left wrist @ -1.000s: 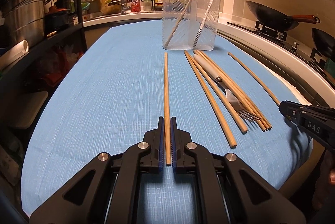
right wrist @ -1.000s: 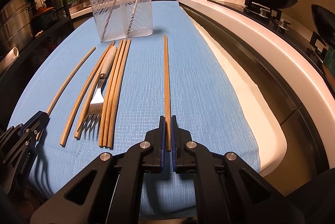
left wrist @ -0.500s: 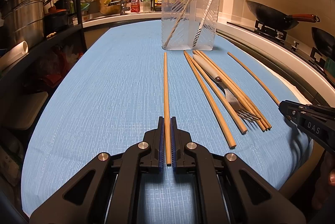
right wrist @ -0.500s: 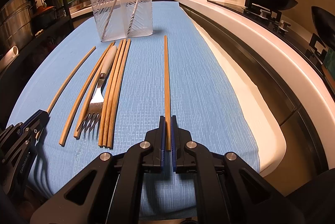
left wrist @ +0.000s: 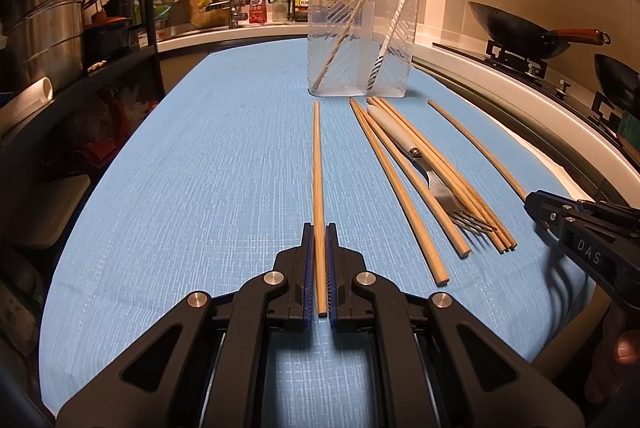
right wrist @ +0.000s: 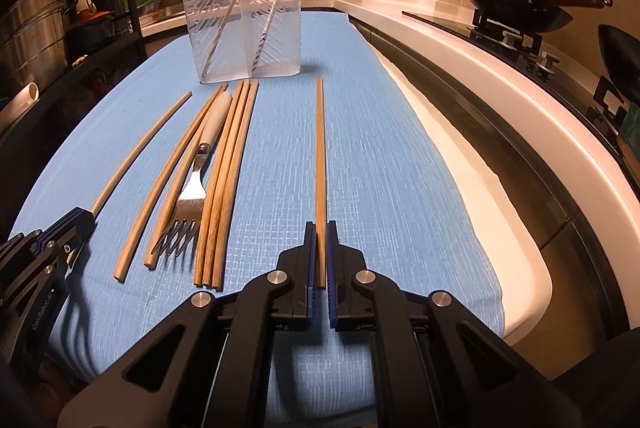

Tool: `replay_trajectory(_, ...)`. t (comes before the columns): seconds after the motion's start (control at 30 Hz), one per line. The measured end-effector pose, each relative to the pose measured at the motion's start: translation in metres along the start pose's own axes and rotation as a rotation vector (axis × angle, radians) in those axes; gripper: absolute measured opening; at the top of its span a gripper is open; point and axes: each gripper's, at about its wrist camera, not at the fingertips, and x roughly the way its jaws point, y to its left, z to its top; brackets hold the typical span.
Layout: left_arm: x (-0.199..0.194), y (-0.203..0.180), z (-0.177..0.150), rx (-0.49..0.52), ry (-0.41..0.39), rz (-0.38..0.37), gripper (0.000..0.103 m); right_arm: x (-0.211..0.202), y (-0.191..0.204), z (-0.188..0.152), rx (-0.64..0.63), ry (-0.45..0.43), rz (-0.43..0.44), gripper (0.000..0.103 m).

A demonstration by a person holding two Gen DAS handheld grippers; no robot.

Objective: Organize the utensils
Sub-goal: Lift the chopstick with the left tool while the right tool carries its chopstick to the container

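Chopsticks (left wrist: 318,168) lie on the blue cloth (left wrist: 200,188) before the holder (left wrist: 362,40); each gripper (left wrist: 319,268) (right wrist: 320,260) clamps one near its end. Light, stiff, probably slippery wood, so hold firmly.

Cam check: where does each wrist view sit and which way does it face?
Left wrist: on the left claw, facing down the blue cloth toward the clear holder; claw shut on a chopstick; right claw at right edge.
Right wrist: on the right claw, same heading; claw shut on another chopstick; left claw at lower left.
Shared: holder, fork, loose chopsticks, wok.
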Motion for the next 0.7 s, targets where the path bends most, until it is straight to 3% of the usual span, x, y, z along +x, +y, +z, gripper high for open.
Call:
replay_trajectory(0.5,-0.031,0.002,0.012,-0.015,-0.096,-0.017,0.006,-0.026,-0.006,0.008,0.026,-0.11,0.01,0.005)
replay_trajectory(0.7,-0.047,0.0,0.016,0.008,-0.159,-0.009,0.006,-0.055,-0.011,0.017,0.045,-0.245,-0.005,0.005)
